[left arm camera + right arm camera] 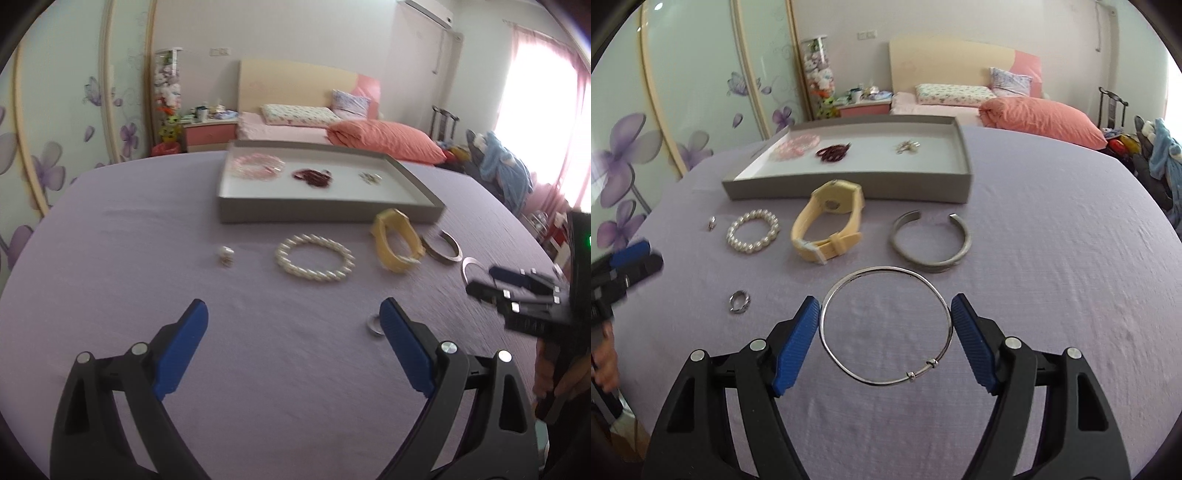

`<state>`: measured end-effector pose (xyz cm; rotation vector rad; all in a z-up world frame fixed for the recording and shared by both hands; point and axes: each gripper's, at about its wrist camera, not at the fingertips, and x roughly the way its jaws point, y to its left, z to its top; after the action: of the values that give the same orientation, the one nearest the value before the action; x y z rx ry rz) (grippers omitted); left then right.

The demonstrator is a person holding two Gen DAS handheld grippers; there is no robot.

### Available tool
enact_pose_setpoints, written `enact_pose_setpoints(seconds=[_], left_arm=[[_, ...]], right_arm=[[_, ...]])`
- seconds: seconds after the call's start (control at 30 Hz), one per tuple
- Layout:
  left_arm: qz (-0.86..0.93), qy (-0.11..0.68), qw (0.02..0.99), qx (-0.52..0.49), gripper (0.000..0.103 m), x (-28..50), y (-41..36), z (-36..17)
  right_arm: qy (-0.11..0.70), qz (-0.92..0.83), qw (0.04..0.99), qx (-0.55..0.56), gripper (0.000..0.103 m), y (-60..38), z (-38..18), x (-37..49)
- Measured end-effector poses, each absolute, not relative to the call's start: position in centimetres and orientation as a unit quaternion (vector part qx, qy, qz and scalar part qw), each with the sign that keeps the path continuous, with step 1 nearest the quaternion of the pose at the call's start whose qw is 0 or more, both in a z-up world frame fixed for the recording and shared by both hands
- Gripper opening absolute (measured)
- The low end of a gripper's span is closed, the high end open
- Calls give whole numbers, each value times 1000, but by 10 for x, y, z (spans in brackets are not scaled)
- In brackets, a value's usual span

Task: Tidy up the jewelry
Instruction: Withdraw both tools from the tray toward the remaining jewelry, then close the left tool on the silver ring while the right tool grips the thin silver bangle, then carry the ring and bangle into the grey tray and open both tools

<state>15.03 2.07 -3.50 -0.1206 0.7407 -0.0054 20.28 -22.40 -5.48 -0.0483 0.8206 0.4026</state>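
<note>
Here my right fingers (882,314) straddle the bangle (884,326), apart. My left fingers (293,321) gape too, ring (373,325) at three o'clock.

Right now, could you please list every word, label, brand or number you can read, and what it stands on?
No text can be read.
The yellow watch shows its back, and any marks there are too small to read.
The grey tray has no label in view.
</note>
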Motion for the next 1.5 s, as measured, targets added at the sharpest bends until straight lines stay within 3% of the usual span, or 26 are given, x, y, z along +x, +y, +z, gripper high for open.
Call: enact_pose_setpoints(seconds=[0.17, 0.37, 0.5, 0.87, 0.97, 1.2, 1.5], left_arm=[[-31, 379, 924, -27, 93, 155, -14, -48], [-37, 396, 918, -3, 83, 169, -43, -62], [-30, 409, 912, 0, 66, 179, -54, -70], [-18, 435, 900, 7, 37, 191, -66, -80], [-15, 434, 901, 8, 22, 193, -66, -79], [-10, 433, 901, 10, 22, 188, -61, -78], [38, 414, 909, -23, 22, 175, 0, -56]], right_arm=[[401, 176, 899, 1, 74, -243, -59, 212], [401, 174, 899, 20, 74, -254, -61, 213], [401, 177, 898, 27, 75, -257, -61, 213], [401, 186, 896, 36, 75, -256, -59, 209], [399, 188, 897, 36, 75, -255, -57, 208], [395, 196, 897, 35, 75, -250, -52, 204], [387, 220, 895, 32, 75, -232, -44, 201]])
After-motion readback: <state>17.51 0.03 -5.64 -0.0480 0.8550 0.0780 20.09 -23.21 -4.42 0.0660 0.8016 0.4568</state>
